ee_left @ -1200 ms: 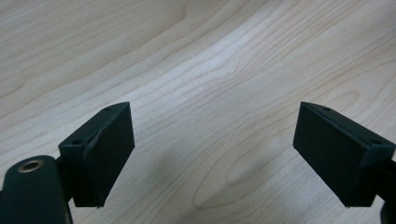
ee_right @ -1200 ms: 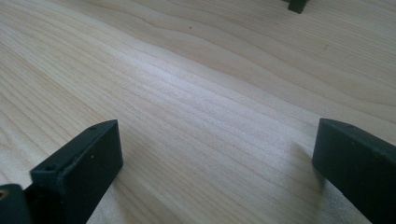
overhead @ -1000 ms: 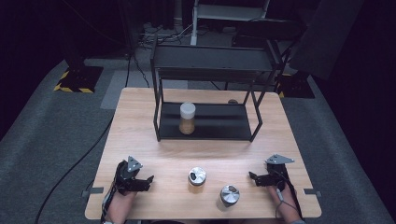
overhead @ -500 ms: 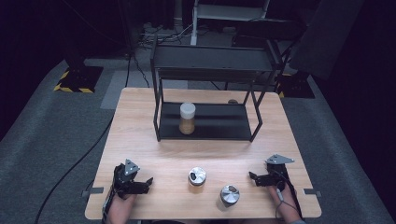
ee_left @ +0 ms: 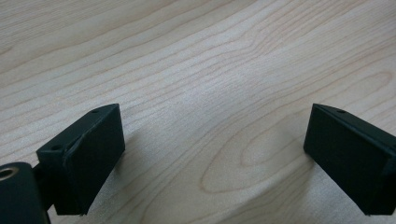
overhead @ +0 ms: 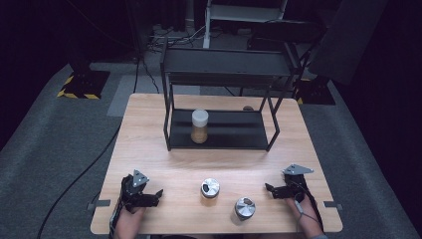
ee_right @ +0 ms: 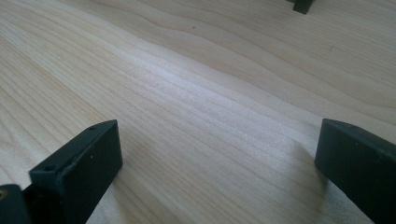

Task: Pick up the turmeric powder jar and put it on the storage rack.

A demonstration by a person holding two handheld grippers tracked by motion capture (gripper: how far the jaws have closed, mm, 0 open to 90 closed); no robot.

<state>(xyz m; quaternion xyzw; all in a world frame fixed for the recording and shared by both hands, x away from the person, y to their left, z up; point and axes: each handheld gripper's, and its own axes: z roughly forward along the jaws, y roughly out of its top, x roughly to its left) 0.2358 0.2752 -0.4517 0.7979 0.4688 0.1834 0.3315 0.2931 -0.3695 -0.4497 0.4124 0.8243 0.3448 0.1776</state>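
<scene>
1. Jars wait untouched: two silver-lidded jars, one (overhead: pixel 210 188) nearer the left claw (overhead: pixel 155 195) and one (overhead: pixel 244 208) nearer the right claw (overhead: pixel 269 189), stand near the front edge of the wooden surface (overhead: pixel 149 129).
2. Both claws gape wide and hold nothing, jaws resting low over bare wood at opposite front corners, each pointing inward.
3. Work appears at its start; a third jar (overhead: pixel 199 125) already stands on the lower tier of the black rack (overhead: pixel 219 62).
4. Next move likely calls for one claw to travel inward and straddle its nearest jar.
</scene>
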